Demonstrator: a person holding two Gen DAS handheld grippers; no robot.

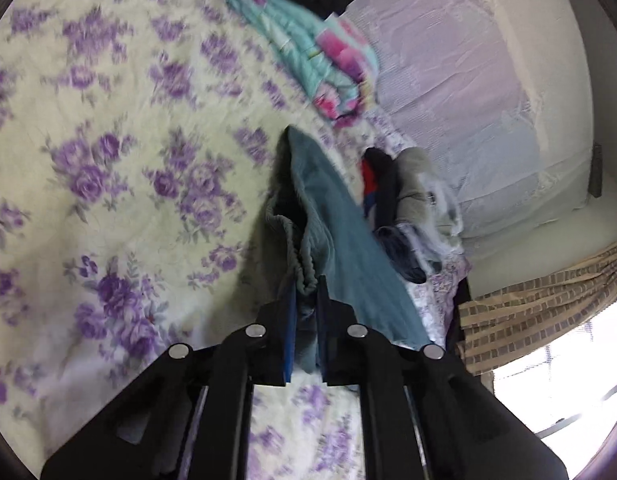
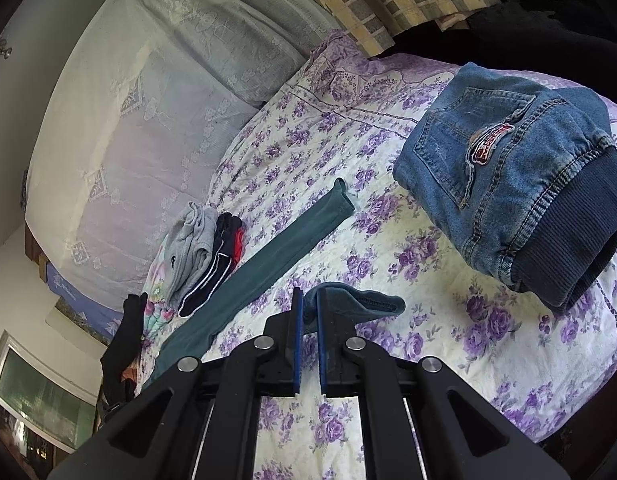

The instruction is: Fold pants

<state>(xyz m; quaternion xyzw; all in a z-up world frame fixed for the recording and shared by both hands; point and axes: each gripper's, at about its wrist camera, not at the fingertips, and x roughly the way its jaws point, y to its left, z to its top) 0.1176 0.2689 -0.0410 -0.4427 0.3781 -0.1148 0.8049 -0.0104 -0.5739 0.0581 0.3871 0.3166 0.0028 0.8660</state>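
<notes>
The teal pants (image 1: 332, 216) hang lifted above the floral bed cover. My left gripper (image 1: 307, 286) is shut on their ribbed waistband edge. In the right wrist view one teal leg (image 2: 268, 256) lies stretched across the bed, its cuff toward the far side. My right gripper (image 2: 307, 300) is shut on another teal end of the pants (image 2: 356, 304), just above the cover.
A folded pair of jeans (image 2: 512, 200) lies on the bed at the right. A pile of grey, dark and red clothes (image 2: 204, 252) sits by the leg. A turquoise-pink garment (image 1: 308, 60) lies farther off. A white net curtain (image 2: 148, 120) bounds the bed (image 2: 388, 240).
</notes>
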